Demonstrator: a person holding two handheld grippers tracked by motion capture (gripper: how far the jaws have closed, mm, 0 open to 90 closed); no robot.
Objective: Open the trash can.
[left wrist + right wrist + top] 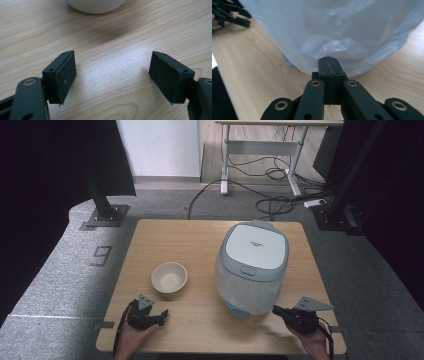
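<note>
Right, high view first: rice cooker [253,265], wrapped in a clear plastic bag, is sitting right of centre on the table [200,245], nearer the right edge. Small empty bowl [169,277] is sitting left of it, well apart. Left gripper [162,315] is resting by the front edge, near the front-left corner, just short of the bowl. Right gripper [276,310] is lying near the front-right corner, tip pointing at the cooker's base.

Left gripper view: jaws are standing wide apart over bare wood, holding nothing. Bowl [96,5] is peeking in at the top edge, ahead of the jaws, not between them.

Right gripper view: jaws are pressed fully together, tip sitting right at the bag [332,32] where it bunches near the table. Can't tell if a fold of film is pinched between them or the tip is just touching it. Left gripper [232,15] is showing far off, top-left.

Risks, my read: if only film is caught, pulling is likely going to tear or stretch the bag rather than shift the cooker. A hard tug could also drag the cooker toward the front edge. Left tongs are idle, so nothing is steadying the body.
</note>
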